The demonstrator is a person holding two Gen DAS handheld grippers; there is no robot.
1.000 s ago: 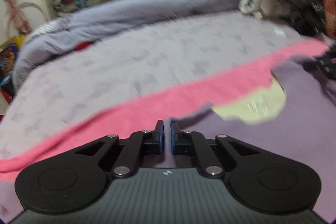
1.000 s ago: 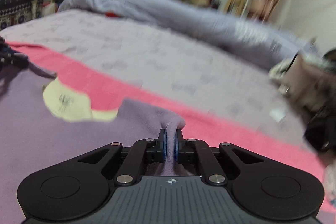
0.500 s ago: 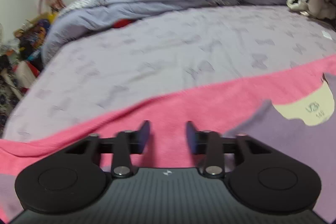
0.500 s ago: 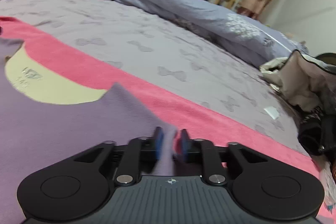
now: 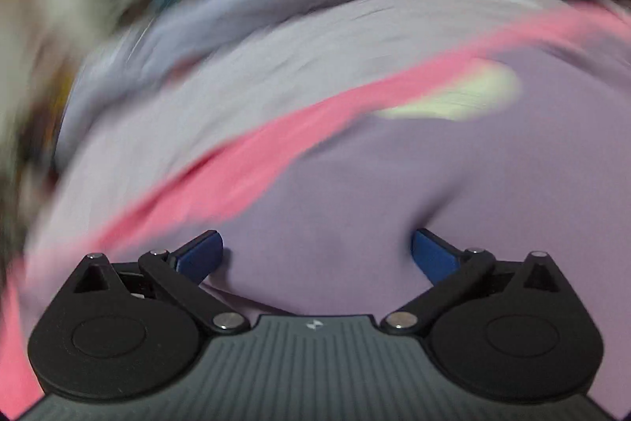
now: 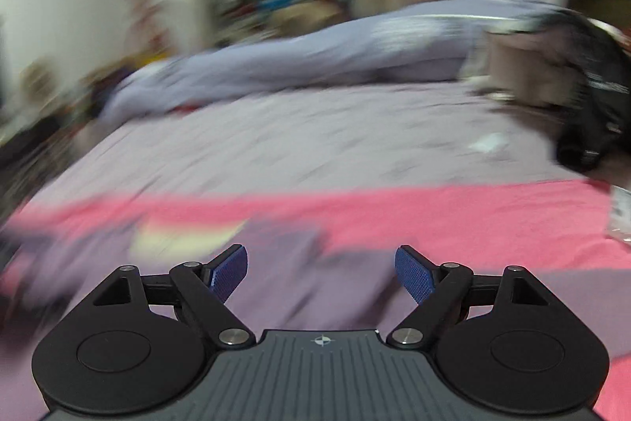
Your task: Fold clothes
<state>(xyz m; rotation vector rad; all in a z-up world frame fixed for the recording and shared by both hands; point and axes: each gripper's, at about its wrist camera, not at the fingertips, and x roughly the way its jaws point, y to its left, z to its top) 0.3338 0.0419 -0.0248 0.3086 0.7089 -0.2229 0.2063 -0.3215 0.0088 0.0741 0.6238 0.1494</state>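
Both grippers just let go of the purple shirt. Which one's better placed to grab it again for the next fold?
Left, probably. The left gripper hangs open over the purple shirt; the right gripper, also open, sits at the shirt's edge by the pink towel.

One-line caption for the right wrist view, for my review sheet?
Right gripper, jaws just opened and empty, above a purple garment lying on a pink towel spread over the bed; frame motion-blurred.

purple garment (image 5: 394, 184): 1, at 6 o'clock | pink towel (image 6: 394, 212): 1, under it | cream neck patch (image 5: 465, 97): 1, at 1 o'clock | rolled quilt (image 6: 315, 62): 1, at 12 | clothes heap (image 6: 552, 73): 1, at 2 | grippers: 2, left (image 5: 317, 255), right (image 6: 321, 273)
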